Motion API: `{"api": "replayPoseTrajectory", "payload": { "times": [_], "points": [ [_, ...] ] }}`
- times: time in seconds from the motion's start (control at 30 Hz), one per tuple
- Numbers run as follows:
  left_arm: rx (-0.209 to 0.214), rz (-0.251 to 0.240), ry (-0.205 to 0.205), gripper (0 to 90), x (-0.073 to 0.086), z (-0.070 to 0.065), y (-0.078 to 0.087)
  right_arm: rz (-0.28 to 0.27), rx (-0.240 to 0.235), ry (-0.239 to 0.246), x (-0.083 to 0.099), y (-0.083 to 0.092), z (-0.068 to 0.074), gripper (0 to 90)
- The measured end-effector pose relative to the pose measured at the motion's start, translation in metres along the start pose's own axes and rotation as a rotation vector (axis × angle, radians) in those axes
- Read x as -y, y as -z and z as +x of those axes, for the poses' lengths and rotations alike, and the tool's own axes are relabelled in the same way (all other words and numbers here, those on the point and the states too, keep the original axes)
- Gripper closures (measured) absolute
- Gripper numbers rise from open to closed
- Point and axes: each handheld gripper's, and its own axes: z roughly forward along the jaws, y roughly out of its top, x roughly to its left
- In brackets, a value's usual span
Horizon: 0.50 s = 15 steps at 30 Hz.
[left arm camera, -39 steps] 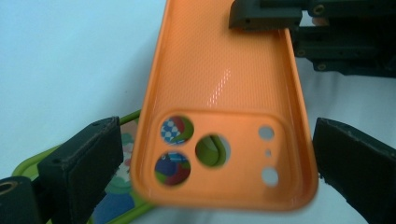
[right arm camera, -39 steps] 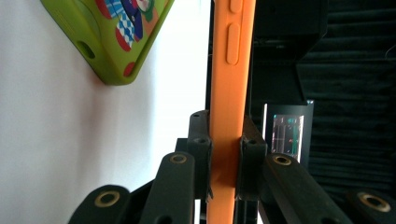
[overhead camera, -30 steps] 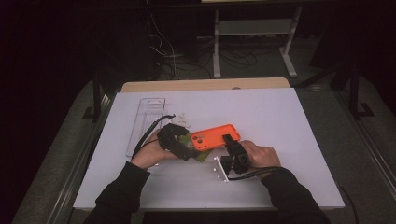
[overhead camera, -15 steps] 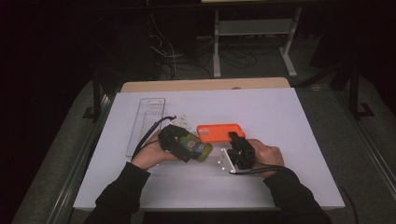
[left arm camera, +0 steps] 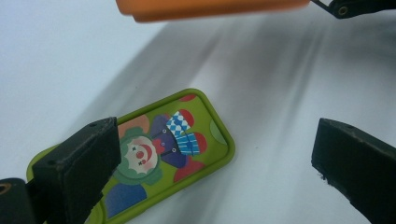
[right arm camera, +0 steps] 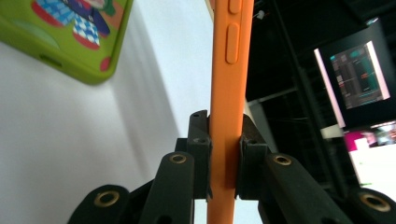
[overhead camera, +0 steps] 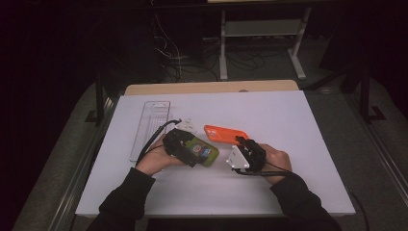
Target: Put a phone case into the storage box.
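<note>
Looking at mid-frame, we see the right gripper [overhead camera: 242, 144] clamped on the orange case [overhead camera: 225, 134]; the left gripper [left arm camera: 210, 158] gapes wide over the green case [left arm camera: 163, 149].

We see open white table [overhead camera: 298, 120] to the right and along the near edge. On the left, a clear plastic tray [overhead camera: 150, 126] blocks the way; mid-table, the green phone case [overhead camera: 203, 150] and orange phone case [overhead camera: 225, 134] crowd together.
</note>
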Motion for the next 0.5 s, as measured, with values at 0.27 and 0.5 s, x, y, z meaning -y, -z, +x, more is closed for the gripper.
{"api": "replayPoseTrajectory", "payload": {
  "times": [0.27,0.5],
  "points": [
    [-0.019,0.010,0.006,0.7,0.000,0.002,0.000,-0.016,-0.092,-0.195,0.005,0.000,-0.013,77.8],
    [-0.023,-0.002,0.025,0.7,0.000,0.002,0.002,-0.038,-0.166,-0.339,0.010,-0.001,-0.023,77.8]
  ]
}}
